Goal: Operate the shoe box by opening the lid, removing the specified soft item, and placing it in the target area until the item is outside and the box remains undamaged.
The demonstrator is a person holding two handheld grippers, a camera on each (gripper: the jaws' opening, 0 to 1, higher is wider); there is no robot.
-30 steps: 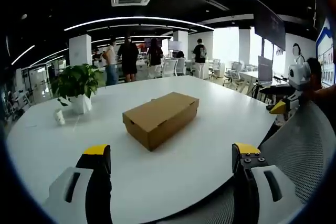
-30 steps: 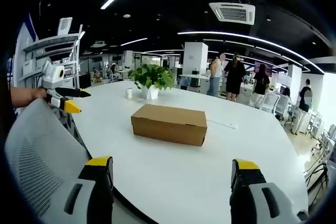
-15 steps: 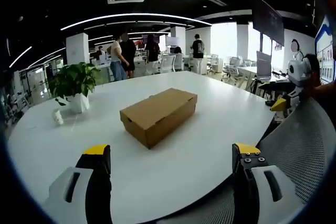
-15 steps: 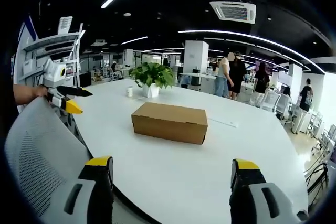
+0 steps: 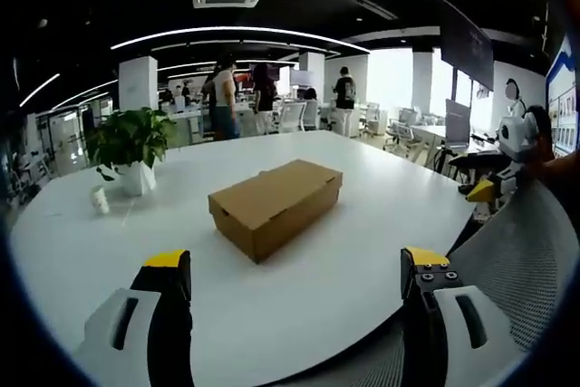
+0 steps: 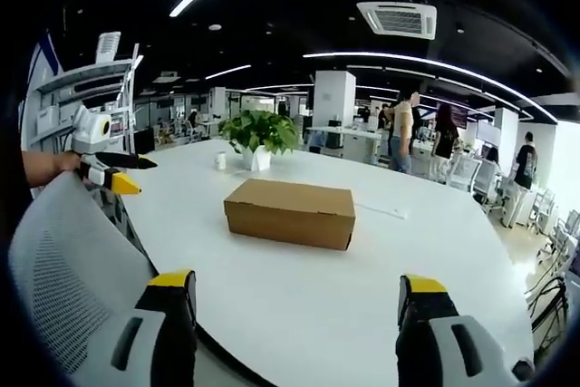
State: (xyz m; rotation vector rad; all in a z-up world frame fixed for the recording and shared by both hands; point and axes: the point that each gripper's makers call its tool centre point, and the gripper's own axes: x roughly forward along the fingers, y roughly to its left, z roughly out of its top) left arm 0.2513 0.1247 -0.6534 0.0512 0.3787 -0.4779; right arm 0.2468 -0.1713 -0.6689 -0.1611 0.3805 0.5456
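Cardboard box sits shut near the middle of the white tabletop, well in from every edge. We hold the left tool and right tool wide open and empty, short of it. Lid-opening hasn't begun; next we must reach the lid's edge.

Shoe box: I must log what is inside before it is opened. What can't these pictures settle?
- Contents: the shoe box is shut in both views; its lid hides them.
- Far side of the box: hidden by the box.
- Small white cup beside the potted plant: too small to identify.
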